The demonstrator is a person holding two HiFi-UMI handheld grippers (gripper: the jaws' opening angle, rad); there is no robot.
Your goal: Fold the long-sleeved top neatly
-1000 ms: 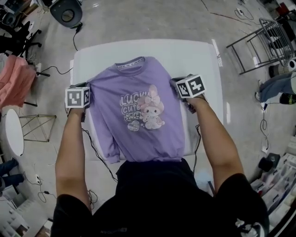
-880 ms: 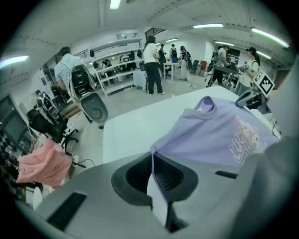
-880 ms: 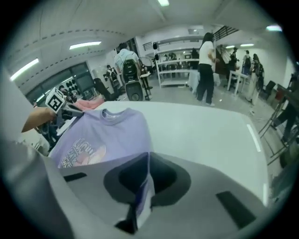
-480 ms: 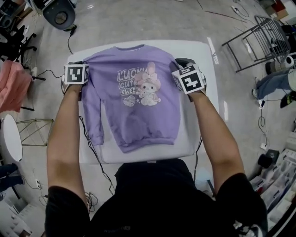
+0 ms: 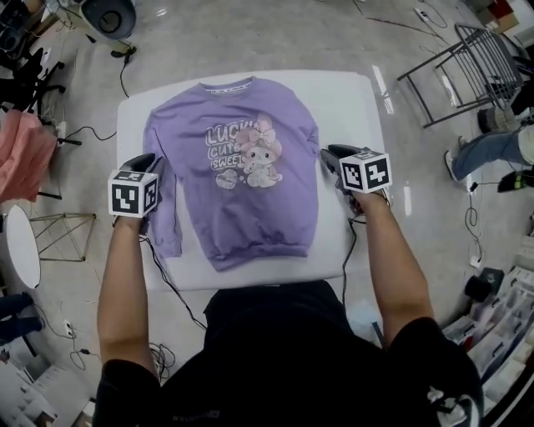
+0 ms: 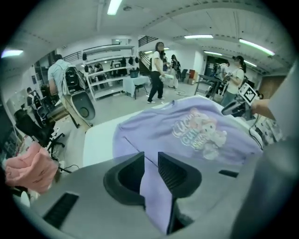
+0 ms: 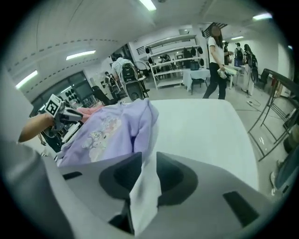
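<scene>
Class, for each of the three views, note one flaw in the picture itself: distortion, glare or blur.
Head view: the table edges bow, and glare streaks the floor beside it. Left gripper view: fisheye, dark corners, ceiling lights blown out. Right gripper view: the same fisheye and dark corners.

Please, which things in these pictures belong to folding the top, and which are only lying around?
For the job: purple long-sleeved top; white table; left hand-held gripper and right hand-held gripper, jaws just opened, nothing clamped between them.

Lying about: pink garment; wire rack; bystander's leg.
</scene>
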